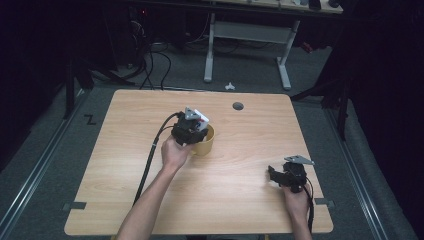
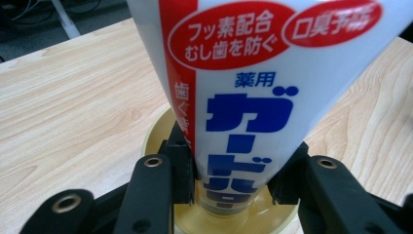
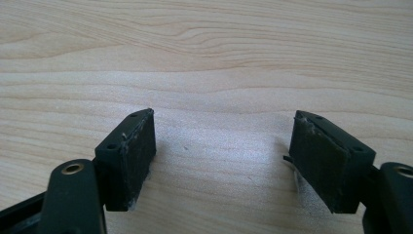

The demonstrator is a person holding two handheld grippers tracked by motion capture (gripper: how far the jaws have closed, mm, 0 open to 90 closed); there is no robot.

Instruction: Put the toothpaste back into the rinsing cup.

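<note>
Two grippers work over a pale wooden table (image 1: 240, 150), and I take the round yellow plastic cup (image 1: 204, 141) near its middle as my landmark. From the high view, the left gripper (image 1: 191, 131) sits right over the cup's near rim with the person's left hand (image 1: 174, 152) behind it, and something white pokes up above the cup. The right gripper (image 1: 280, 176) rests well away from the cup, toward the table's near right corner, in the right hand (image 1: 296, 196).

Along the left gripper view, the jaws are clamped on the lower end of a white plastic toothpaste tube with red and blue Japanese lettering (image 2: 253, 87), and that end dips inside the cup (image 2: 156, 131).

Along the right gripper view, the jaws stand wide apart with nothing but bare wood (image 3: 219, 73) between them.

My worry is the cup: it looks light, the tube tall. Letting go with the tube leaning could tip the cup over, or the tube may flop out across the rim.
</note>
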